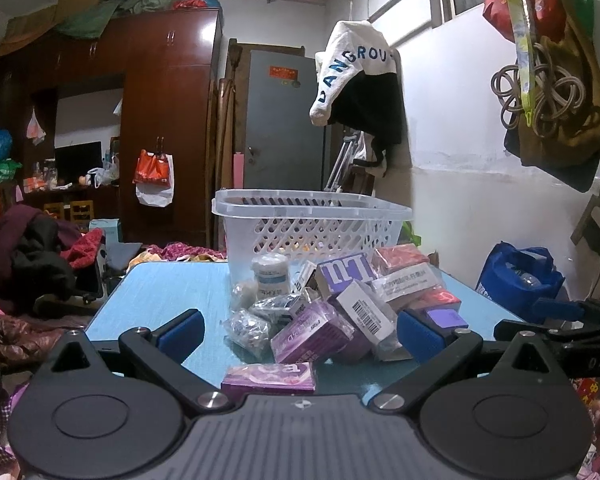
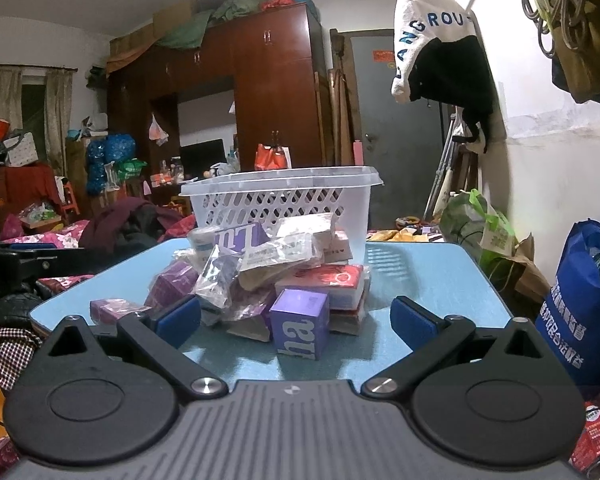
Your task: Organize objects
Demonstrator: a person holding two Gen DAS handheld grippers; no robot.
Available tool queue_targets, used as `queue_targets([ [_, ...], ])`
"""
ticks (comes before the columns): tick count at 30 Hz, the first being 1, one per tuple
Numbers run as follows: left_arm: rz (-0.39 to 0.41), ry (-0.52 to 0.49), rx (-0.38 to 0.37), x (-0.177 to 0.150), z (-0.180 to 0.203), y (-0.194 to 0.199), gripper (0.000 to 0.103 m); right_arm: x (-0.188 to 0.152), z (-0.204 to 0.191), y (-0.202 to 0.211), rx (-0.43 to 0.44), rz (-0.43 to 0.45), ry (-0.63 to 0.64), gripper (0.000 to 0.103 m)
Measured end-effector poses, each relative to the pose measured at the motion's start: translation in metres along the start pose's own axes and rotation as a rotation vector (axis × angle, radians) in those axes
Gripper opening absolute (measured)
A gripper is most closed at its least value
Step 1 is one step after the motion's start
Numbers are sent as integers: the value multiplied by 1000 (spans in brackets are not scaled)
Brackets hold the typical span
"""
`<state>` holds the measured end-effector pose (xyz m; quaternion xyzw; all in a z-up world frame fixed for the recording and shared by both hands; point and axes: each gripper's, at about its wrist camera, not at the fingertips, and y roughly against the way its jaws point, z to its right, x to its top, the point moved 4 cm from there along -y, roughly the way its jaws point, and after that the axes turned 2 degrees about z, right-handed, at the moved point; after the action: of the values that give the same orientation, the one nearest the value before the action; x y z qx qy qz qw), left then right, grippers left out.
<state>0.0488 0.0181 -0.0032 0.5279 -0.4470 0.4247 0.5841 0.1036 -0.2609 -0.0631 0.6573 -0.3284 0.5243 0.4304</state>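
Note:
A pile of small boxes and packets [image 1: 332,304] lies on the blue table [image 1: 156,300], in front of a white slotted plastic basket [image 1: 312,220]. A flat purple box [image 1: 269,376] lies nearest my left gripper [image 1: 300,334], which is open and empty at the table's near edge. In the right wrist view the pile [image 2: 276,280] and the basket [image 2: 280,196] also show. A purple cube box [image 2: 299,322] stands nearest my right gripper [image 2: 296,320], which is open and empty, its fingers either side of the pile's front.
A white bottle [image 1: 270,276] stands at the pile's left by the basket. The right gripper shows at the right edge of the left wrist view [image 1: 560,320]. A blue bag [image 2: 584,304] stands right of the table [image 2: 428,276]. Clothes lie on the bed to the left.

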Motion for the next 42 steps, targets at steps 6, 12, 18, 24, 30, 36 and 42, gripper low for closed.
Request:
queue_targets([
  [6,0,-16,13,-1,-1,-2,103,0,5,0,-17,-2,-3,103],
  [12,-1,-20,23,-1,-2,-2,103,-1,9,-2,-18,-5,-26,103],
  [18,3,-24,32,-2,-3,0,103,-2,7,-1,-11,-4,-23,103],
  [24,-4,-31,27,-4,-1,-1,103,-2,4,1,-13,-7,-5,103],
  [30,-3,-27,30,-4,-3,-3,103,-2,4,1,-17,-4,-5,103],
  [36,-9,-21,37,-7,-6,-4,103,-6,4,-3,-13,-17,-11,103],
  [42,-6,-16,43,-7,-7,-3,103,-6,0,-1,-9,-10,4,103],
])
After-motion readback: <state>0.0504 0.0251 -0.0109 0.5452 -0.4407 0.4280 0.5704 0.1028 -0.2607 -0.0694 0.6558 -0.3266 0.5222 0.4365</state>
